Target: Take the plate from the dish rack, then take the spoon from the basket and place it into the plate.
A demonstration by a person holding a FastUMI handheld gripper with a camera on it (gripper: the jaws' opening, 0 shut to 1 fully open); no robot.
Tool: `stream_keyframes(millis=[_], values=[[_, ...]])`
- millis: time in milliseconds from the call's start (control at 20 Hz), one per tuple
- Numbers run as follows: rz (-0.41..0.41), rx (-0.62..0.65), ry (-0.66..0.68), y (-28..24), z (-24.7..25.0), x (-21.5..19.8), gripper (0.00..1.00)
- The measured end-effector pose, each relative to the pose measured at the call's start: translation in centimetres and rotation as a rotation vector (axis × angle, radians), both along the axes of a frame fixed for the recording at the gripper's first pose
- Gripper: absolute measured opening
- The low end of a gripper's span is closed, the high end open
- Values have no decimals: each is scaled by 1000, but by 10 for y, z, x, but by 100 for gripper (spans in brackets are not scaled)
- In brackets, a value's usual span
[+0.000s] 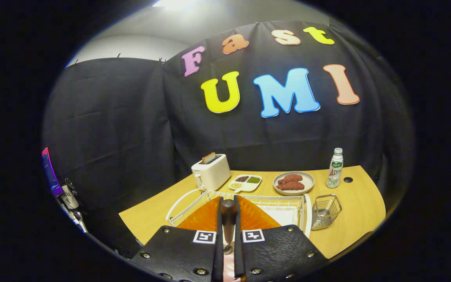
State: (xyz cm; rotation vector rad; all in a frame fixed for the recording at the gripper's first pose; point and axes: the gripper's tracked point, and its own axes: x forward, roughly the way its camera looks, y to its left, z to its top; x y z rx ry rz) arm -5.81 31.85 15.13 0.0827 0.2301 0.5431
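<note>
My gripper [228, 205] is shut on the spoon [228, 219], both fingers pressing its dark handle. The handle end points away from me and the metal bowl hangs back between the fingers. Just beyond and below the fingers lies the orange plate [206, 218], showing on both sides of them, its middle hidden. It sits in front of the white wire dish rack [284, 202]; I cannot tell whether it touches the rack. The small wire basket [325, 211] stands to the right of the rack with nothing in it.
On the wooden table [360, 203] beyond the rack stand a white toaster [211, 172], a divided dish [245, 183] of grains, a grey plate with red meat [293, 182] and a water bottle [334, 167]. Black cloth walls close in behind.
</note>
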Motion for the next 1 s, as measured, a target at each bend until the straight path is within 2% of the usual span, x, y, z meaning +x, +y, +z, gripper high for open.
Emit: stream_keyframes(millis=[250,500,1000], values=[[-6,-56,62,19,-60,-19,11],[-18,-124,65,28,-96,-25,11],[-7,-152,19,35,-93,-30,10]])
